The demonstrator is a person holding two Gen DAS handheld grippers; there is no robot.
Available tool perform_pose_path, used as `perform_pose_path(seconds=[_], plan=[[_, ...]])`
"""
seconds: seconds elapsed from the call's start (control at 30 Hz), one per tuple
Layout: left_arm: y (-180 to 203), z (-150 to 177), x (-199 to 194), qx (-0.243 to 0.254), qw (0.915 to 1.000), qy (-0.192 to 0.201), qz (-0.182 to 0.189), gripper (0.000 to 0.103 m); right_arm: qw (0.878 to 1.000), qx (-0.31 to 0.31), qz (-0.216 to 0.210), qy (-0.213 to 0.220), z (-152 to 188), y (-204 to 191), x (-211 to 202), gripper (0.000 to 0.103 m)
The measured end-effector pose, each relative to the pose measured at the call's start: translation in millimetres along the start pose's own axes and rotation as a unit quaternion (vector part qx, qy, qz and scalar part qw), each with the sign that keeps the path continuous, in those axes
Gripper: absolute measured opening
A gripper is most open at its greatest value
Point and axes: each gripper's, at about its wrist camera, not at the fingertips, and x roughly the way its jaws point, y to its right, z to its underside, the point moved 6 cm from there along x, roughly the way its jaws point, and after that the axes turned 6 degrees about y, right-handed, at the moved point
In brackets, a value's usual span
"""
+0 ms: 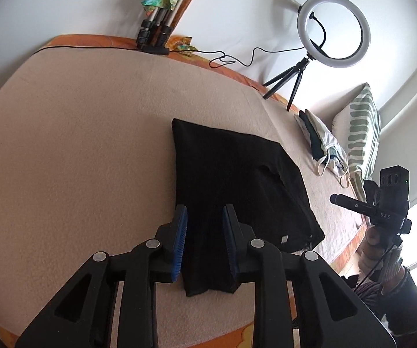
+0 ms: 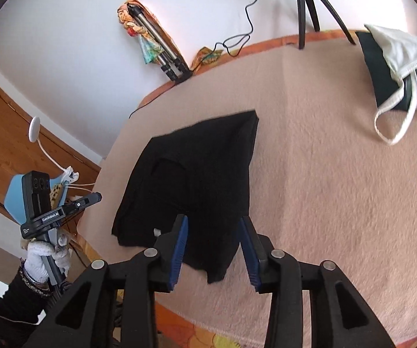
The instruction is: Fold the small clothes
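The bed (image 1: 78, 133), spread with a peach fleece blanket (image 2: 338, 174), carried everything. On it, toward the near edge, lay the black garment (image 1: 231, 185), already folded into a flat, roughly rectangular stack with a narrower flap reaching nearly to the blanket's near edge. A small white label (image 2: 156, 232) showed at one side of it. Well apart, by a striped pillow (image 1: 359, 133), sat a pile of other small clothes (image 2: 396, 66), light and dark together, with a white strap loop trailing loose.

By the look of it, the black piece was light, soft and limp, a thin knit that would sag and slide out of its fold if lifted by a single layer. The fleece under it probably gave some grip, so dragging it would likely rumple the layers. The soundest hold seemed to be at the two near corners of the flap, pinching through all layers at once, one tong to each corner.

The left tongs (image 1: 204, 237) hung above the near flap, jaws parted with the cloth seen between them but not pressed by the blue pads (image 1: 179, 243); nothing was gripped. The right tongs (image 2: 214, 246) stood likewise released, spread a little wider over the same flap, holding nothing.
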Motion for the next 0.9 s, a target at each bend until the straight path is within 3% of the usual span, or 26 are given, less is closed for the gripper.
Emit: perform_pose_path(seconds=[0.07,0.17,0.33,0.63,0.73,0.83,0.9], plan=[[-4,-13,12,-0.012,0.9999,-0.003,0.000,0.038,1.000,0.018,-0.017,0.004,-18,8,10,0.039],[-13,-33,32,-0.044,0.9990,-0.001,0.012,0.039,0.997,0.058,-0.049,0.001,-39,22,31,0.039],[-29,-54,65,-0.100,0.9946,-0.007,0.024,0.039,0.995,0.085,-0.049,-0.010,-60,31,72,0.039],[-35,-66,101,-0.128,0.9907,-0.022,0.042,0.039,0.991,0.119,-0.062,-0.031,-75,38,114,0.032],[-33,-68,105,-0.115,0.9926,-0.017,0.036,0.036,0.991,0.114,-0.056,-0.036,-76,38,120,0.025],[-34,-66,111,-0.118,0.9922,-0.019,0.035,0.017,0.990,0.126,-0.038,-0.043,-72,47,125,0.021],[-34,-65,111,-0.113,0.9929,-0.019,0.032,0.014,0.990,0.130,-0.030,-0.039,-73,52,122,0.019]])
